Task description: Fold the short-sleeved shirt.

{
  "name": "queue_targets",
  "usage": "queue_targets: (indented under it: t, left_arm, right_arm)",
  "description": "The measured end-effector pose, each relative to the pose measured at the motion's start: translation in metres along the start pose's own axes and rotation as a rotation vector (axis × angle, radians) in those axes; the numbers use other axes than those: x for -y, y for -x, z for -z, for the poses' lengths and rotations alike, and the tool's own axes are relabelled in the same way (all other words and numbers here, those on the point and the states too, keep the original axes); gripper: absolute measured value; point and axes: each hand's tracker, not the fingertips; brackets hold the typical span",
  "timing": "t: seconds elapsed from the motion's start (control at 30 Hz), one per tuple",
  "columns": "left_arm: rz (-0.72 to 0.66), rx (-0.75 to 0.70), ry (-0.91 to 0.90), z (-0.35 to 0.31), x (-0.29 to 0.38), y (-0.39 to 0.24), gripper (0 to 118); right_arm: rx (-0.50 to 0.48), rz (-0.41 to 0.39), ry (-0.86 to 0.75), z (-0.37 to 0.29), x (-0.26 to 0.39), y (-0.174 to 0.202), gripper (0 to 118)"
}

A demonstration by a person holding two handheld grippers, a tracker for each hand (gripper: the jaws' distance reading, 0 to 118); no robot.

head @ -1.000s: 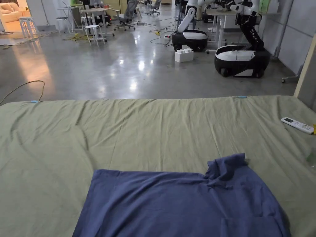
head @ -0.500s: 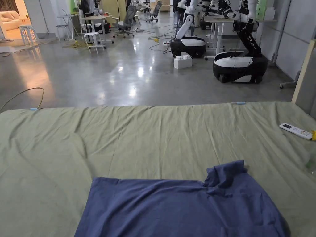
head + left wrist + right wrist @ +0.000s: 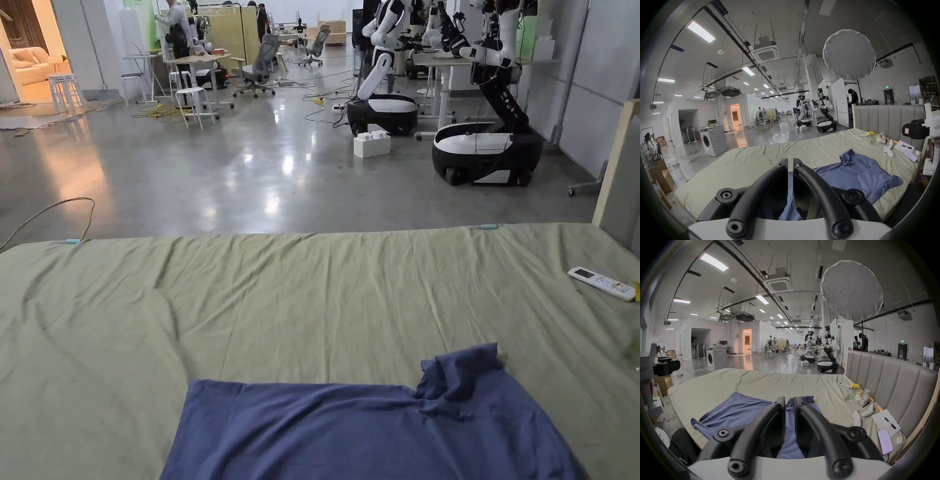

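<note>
A blue short-sleeved shirt (image 3: pixel 375 431) lies spread flat on the green bed sheet (image 3: pixel 300 294) near the front edge, its collar (image 3: pixel 459 369) bunched up at the right. The shirt (image 3: pixel 855 175) reaches to the right of my left gripper (image 3: pixel 790 160), whose jaws stand almost together with nothing between them. My right gripper (image 3: pixel 789 398) hovers over the shirt (image 3: pixel 743 410) near the collar. Its jaws are close together too and hold nothing.
A white remote (image 3: pixel 601 283) lies at the bed's right edge. Two white controllers (image 3: pixel 867 410), a phone (image 3: pixel 885 441) and a paper with a pen (image 3: pixel 885 421) lie along the padded headboard (image 3: pixel 891 386). Wheeled robots (image 3: pixel 487 140) stand on the floor beyond the bed.
The head camera has tilted upward, so the bed and shirt sit lower in the picture. The shirt itself has not moved.
</note>
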Motion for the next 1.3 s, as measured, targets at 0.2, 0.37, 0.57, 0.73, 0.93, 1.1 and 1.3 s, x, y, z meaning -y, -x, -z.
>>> queue_targets:
  t: [0.2,0.37,0.57,0.73,0.93,1.1,1.3]
  left_arm:
    - [-0.054,0.065,0.016,0.000,0.002,-0.001,0]
    - [-0.045,0.058,0.024,0.001,0.002,0.004,0]
    - [-0.066,0.013,0.143,0.010,0.012,0.017,0]
    - [-0.138,-0.015,0.263,0.017,0.041,0.046,1]
    - [-0.242,0.011,0.551,0.052,0.120,0.081,76]
    - [-0.302,0.084,0.715,0.087,0.176,0.086,76]
    - [-0.423,0.095,0.858,0.129,0.206,0.087,43]
  right_arm:
    - [0.000,-0.015,0.034,0.004,0.006,0.008,0]
    - [-0.001,0.043,0.050,0.006,0.007,0.003,0]
    - [-0.017,0.079,0.067,0.008,0.010,0.001,0]
    - [-0.022,0.108,0.107,0.005,0.023,-0.003,0]
    - [-0.032,0.156,0.183,0.006,0.040,-0.007,0]
    - [-0.012,0.171,0.223,0.009,0.046,-0.011,0]
    - [0.021,0.183,0.233,0.007,0.046,-0.015,0]
